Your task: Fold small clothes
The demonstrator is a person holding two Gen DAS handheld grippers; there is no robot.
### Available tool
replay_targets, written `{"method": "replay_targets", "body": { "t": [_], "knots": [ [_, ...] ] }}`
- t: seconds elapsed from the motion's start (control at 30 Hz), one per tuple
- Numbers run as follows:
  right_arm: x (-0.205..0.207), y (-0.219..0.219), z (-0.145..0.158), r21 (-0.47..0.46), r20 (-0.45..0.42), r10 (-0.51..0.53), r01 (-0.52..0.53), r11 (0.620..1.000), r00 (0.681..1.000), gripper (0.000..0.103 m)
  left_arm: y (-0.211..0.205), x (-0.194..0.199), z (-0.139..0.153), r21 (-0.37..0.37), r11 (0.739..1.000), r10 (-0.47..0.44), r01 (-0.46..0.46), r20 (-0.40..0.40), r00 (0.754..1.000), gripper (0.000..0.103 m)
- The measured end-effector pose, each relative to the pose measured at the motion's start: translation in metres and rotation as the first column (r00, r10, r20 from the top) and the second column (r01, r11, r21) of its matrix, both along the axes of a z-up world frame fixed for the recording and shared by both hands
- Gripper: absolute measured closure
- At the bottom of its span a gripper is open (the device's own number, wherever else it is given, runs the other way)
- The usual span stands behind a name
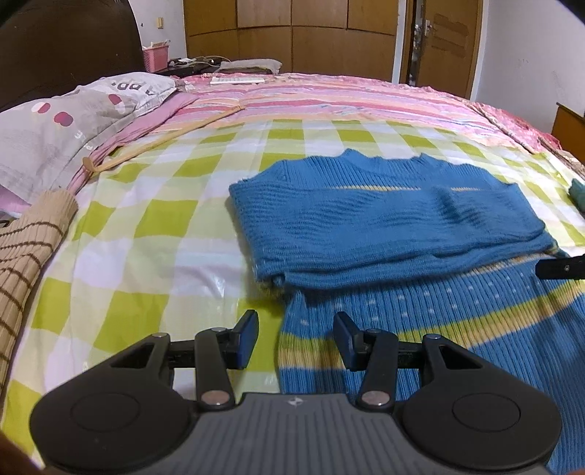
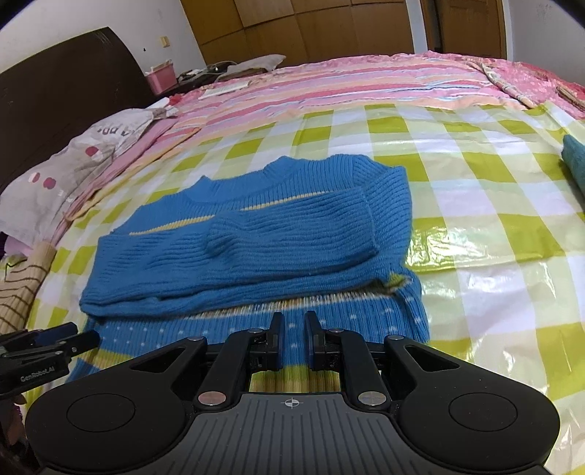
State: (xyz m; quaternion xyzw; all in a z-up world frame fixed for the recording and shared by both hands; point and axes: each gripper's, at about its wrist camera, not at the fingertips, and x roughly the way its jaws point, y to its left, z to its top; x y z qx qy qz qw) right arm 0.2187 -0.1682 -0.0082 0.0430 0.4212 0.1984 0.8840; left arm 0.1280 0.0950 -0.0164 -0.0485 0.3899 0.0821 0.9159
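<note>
A blue sweater (image 1: 387, 219) lies flat on a green-and-white checked sheet (image 1: 153, 234) that covers the near part of the bed, filling the middle and right of the left wrist view. Both sleeves are folded across the chest, and a thin yellow stripe shows just below the collar. The lower body of the sweater – paler blue ribbing with white dots and a yellow band – runs toward the bottom right of that frame.

The left gripper (image 1: 295, 338) hangs over the sweater's lower left edge, its fingers released with a clear gap and nothing between them. The right gripper (image 2: 294, 338) hangs over the hem in the lower middle of its own view; its fingers stand close together (a narrow gap remains) with no cloth pinched between them.

In the left wrist view a beige striped garment (image 1: 25, 255) lies at the left edge, a grey patterned pillow (image 1: 73, 120) sits upper left, and a pink striped quilt (image 1: 329, 98) stretches across the top – behind it, wooden wardrobe doors (image 1: 292, 33). A teal cloth (image 2: 576, 160) shows at the right edge of the right wrist view.
</note>
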Motion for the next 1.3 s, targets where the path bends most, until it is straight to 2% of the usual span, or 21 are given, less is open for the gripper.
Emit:
{"method": "replay_targets", "body": {
  "t": [0.4, 1.3],
  "knots": [
    [-0.028, -0.016, 0.001, 0.008, -0.019, 0.013, -0.013, 1.0, 1.0, 0.089, -0.012, -0.029, 0.001, 0.002, 0.999, -0.047, 0.047, -0.07, 0.996, 0.052],
    [-0.09, -0.064, -0.001, 0.001, -0.059, -0.003, 0.003, 1.0, 0.998, 0.088, -0.033, -0.083, 0.006, 0.003, 0.996, -0.087, 0.088, -0.159, 0.983, 0.052]
  ]
}}
